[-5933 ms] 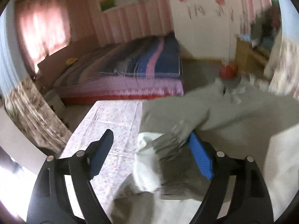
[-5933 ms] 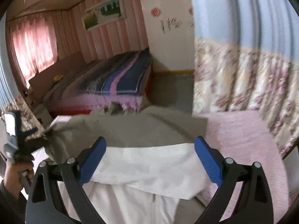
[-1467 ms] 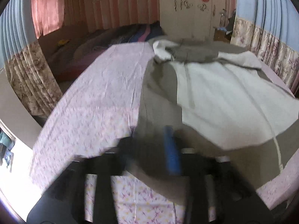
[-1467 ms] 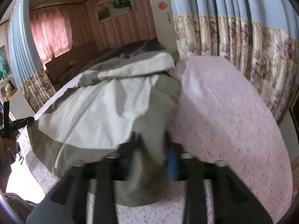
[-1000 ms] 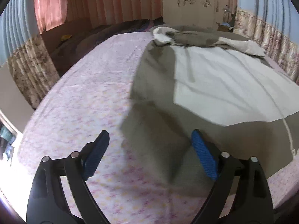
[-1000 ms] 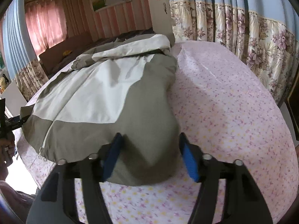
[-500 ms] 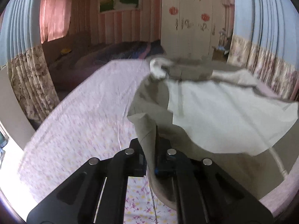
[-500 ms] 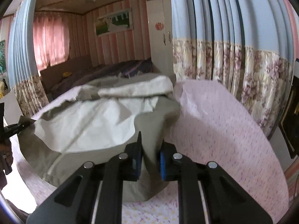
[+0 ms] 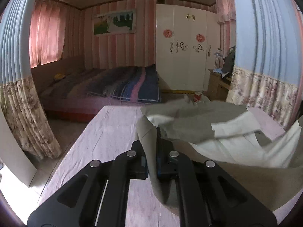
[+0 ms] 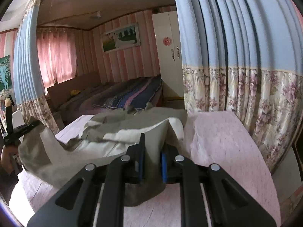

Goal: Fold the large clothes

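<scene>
A large olive-grey jacket with a cream-white lining (image 9: 198, 130) is held lifted at its near hem above a counter covered in a pink floral cloth (image 9: 106, 132), while its far part is still spread on the cloth.

In the left wrist view, the left tool (image 9: 151, 141), black with blue pads, is seen clamped together on a fold of the jacket's olive corner. Behind it are shown a bed with a purple and blue striped blanket (image 9: 117, 87), a white wardrobe with red round stickers (image 9: 185, 56) and a small red container on the floor (image 9: 197, 96); the container is not visible in the other view.

In the right wrist view, the left tool (image 10: 28, 126) is seen from outside at the far left, gripped by a hand (image 10: 7, 155), with the jacket (image 10: 117, 132) hanging from it. The right tool (image 10: 152, 151) is closed on a bunched olive fold at the opposite corner. A blue curtain with a floral lower band (image 10: 236, 66) fills the right side.

Compared with one second ago, when both tools were spread open over the flat hem, both are now shut on it, and the hem has been raised higher than half a second ago.
</scene>
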Tool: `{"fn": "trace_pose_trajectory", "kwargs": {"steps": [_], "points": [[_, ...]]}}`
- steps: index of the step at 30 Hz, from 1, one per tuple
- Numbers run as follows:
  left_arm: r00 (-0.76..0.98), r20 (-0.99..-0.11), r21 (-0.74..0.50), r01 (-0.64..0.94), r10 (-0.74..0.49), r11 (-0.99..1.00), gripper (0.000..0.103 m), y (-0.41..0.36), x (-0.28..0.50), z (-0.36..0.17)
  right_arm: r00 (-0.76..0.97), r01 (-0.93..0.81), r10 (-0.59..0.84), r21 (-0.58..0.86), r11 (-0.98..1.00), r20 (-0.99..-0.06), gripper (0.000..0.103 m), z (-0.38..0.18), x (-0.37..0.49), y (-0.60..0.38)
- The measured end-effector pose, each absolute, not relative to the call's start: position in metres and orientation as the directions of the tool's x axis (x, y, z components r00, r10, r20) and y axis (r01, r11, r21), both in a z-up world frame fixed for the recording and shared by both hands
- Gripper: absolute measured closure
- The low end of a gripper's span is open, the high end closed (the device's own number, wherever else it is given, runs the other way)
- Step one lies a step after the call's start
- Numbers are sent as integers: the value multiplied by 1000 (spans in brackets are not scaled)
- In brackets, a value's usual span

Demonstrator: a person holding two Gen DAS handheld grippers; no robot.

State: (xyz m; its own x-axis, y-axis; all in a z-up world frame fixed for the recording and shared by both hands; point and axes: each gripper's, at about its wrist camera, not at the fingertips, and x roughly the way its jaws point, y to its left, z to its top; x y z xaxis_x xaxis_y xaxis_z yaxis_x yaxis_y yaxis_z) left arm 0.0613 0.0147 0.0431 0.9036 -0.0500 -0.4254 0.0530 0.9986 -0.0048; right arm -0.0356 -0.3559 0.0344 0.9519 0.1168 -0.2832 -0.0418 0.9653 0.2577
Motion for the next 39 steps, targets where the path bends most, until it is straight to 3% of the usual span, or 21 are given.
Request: {"fn": "trace_pose_trajectory", "kwargs": {"steps": [4,12,24,26,27,28,29,30,33,39], "points": [[884,-462,-79,44,-76,996,100,16,125,49,949,-47,132,285,958,-286,89,46,23,-374],[862,-506,-68,3,-37,998,99,0,246,52,939,10,81,262,965,-334,89,59,148,-387],[749,-662,-76,-70,3,995,98,2,406,-9,846,167,24,306,937,-533,88,5,326,-420],[706,-708,-75,-68,-5,995,88,3,425,-25,812,184,24,296,937,-583,77,-6,345,-419],[690,-724,-100,-72,-23,992,68,7,431,-31,802,195,27,303,933,-597,68,-12,352,-420],[672,-739,-129,-73,-47,989,51,12,436,-35,791,210,29,316,925,-612,44,-18,358,-423],[667,-738,-185,-57,-101,981,24,20,436,-35,793,204,45,335,920,-607,32,-20,360,-425],[676,-719,-246,-31,-161,969,16,27,433,-31,806,181,71,358,916,-588,30,-19,358,-427],[709,-673,-292,5,-209,957,3,45,416,-6,832,151,66,339,928,-551,27,-8,343,-427],[756,-654,-99,-48,-29,994,3,54,343,-5,849,128,27,254,959,-528,21,-3,275,-424]]}}
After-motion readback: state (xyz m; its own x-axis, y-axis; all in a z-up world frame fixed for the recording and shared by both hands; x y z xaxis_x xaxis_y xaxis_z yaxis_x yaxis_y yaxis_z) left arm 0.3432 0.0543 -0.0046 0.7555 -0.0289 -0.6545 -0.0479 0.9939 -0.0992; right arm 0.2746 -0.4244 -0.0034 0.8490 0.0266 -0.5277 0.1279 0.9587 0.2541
